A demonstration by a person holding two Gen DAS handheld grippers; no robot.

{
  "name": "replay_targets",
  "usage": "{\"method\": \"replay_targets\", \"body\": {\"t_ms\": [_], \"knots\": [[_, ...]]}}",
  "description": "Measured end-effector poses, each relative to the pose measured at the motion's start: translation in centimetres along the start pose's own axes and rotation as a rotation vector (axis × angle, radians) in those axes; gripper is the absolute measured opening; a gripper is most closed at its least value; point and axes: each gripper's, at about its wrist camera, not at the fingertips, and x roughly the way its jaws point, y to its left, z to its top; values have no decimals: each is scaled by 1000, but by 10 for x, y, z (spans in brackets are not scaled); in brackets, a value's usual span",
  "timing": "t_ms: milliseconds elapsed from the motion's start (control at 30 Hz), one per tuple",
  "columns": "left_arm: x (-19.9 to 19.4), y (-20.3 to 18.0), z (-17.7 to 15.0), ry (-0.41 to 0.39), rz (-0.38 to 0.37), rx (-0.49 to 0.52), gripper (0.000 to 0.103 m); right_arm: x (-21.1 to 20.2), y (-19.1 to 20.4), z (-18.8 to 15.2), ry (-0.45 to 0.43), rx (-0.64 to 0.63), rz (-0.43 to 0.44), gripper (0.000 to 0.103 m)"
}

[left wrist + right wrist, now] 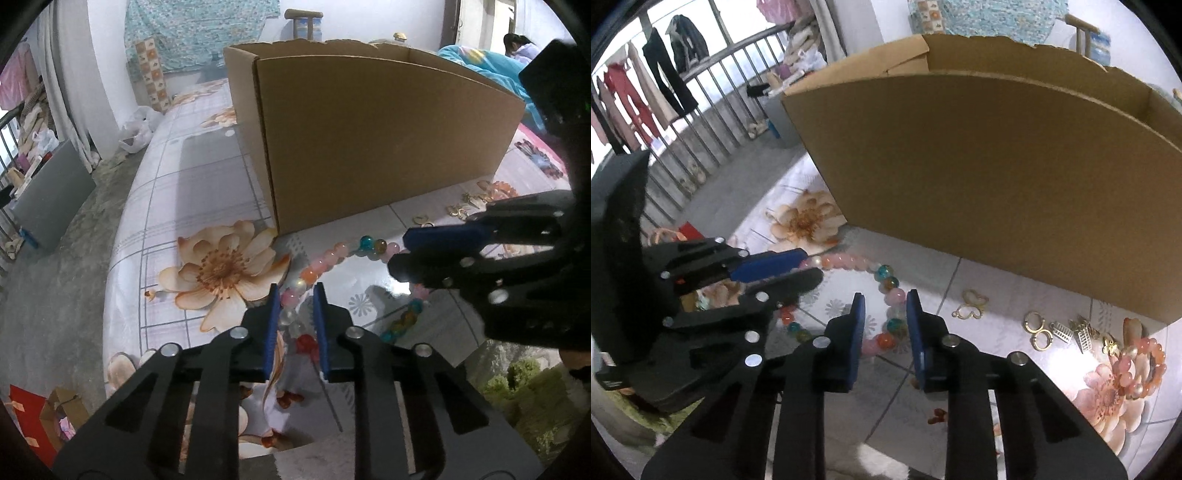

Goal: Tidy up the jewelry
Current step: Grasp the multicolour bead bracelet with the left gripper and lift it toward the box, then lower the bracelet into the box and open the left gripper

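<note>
A string of coloured glass beads (pixel 332 258) lies in a loop on the floral tablecloth in front of a cardboard box (pixel 369 129). In the left wrist view my left gripper (pixel 295 295) is closed around the loop's near-left stretch, with pink and clear beads between its blue pads. My right gripper (pixel 399 251) comes in from the right and pinches the loop's far-right stretch. In the right wrist view the right gripper (pixel 884 302) has teal, pink and orange beads of the bead string (pixel 849 263) between its pads. The left gripper (pixel 812 271) clamps the other end.
The open box (pixel 997 184) stands just behind the beads. To the right on the cloth lie a gold butterfly piece (pixel 969 304), gold hoop earrings (pixel 1038 330), silver earrings (pixel 1071 332) and a pink bead bracelet (pixel 1141 363). The table edge (pixel 122 221) drops off at the left.
</note>
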Motion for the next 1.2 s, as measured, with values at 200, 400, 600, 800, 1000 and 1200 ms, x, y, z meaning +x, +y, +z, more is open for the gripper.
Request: {"method": "replay_targets", "body": {"t_ms": [200,400,600,800,1000,1200], "knots": [[0,0,1,-14,0,4,9,1,-4,-1,-1,4,-6,10],[-18,-1,6,-62,-17,3,9,-9,-13,-4,-19,58,54,10],[-51,-5,15,-123,-55,-6,9,-32,-14,-6,-70,78,95,10],[-100,-12,35,-232,-128,2,9,-73,-12,0,-170,72,127,10],[-142,-18,80,-383,-175,59,9,-126,-15,33,-318,26,145,10],[-124,-18,137,-421,-158,96,9,-139,-40,84,-355,14,125,10]]}}
